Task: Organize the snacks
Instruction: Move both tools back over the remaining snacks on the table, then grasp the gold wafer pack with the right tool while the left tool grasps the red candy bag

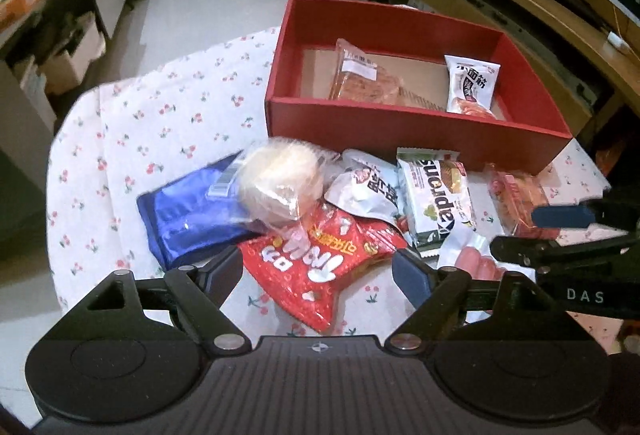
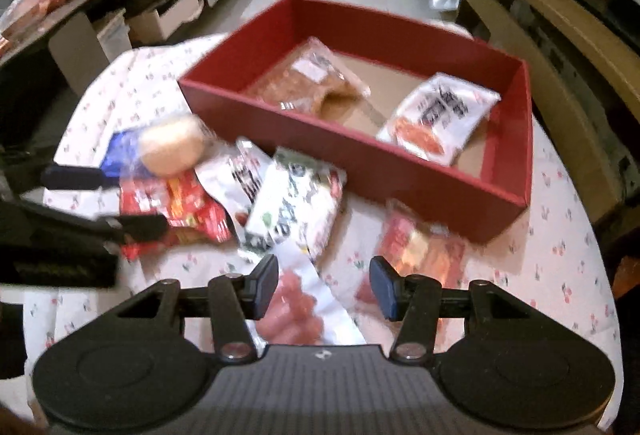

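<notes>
Left wrist view shows the left gripper (image 1: 320, 267) tilted down with its jaws spread and empty astride the red snack bag (image 1: 320, 267) at 6 o'clock of the heap, a stance that looks chosen to take that top bag first; the right gripper (image 2: 324, 289) hangs likewise spread and empty over the pink sausage pack (image 2: 292, 309). Both lie on the cherry-print tablecloth (image 1: 168, 115) just before the red box (image 1: 400, 127), which stands at 12 o'clock and holds only a clear-wrapped pastry (image 1: 364, 75) and a white packet (image 1: 470, 85). Its floor between them stays bare, so the near wall seems the one edge to clear.
</notes>
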Demonstrator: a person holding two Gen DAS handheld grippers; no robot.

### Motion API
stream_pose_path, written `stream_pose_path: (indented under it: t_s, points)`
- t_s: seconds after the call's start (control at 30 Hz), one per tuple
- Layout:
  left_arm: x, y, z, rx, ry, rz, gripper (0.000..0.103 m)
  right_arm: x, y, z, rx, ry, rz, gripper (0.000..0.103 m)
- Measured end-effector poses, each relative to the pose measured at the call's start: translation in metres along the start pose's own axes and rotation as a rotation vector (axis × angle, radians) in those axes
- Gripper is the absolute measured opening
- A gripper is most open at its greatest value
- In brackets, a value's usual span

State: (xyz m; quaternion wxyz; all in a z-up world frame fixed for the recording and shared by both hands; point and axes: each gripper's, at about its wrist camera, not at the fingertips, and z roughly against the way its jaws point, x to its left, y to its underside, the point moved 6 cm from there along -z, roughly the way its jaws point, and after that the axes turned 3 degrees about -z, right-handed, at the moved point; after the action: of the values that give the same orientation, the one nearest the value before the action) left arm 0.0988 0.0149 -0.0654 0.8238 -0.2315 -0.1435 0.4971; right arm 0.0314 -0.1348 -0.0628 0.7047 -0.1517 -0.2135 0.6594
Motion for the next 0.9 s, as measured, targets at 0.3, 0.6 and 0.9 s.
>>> stream_pose_path:
  t_s: [0.3,0.6,0.9]
  points:
    - [-0.008,-0.001,0.005,0.001,0.037,-0.002,0.086,-0.017,0.064,0.006,0.115,0.025,-0.224,0.065]
    - [-0.007,0.000,0.013,-0.014,0.044,0.001,0.088,0.004,0.075,0.006,0.104,-0.002,-0.350,0.065]
    - [0.007,-0.005,-0.005,0.019,0.013,-0.016,0.088,0.019,0.075,-0.001,0.095,0.102,-0.116,0.054]
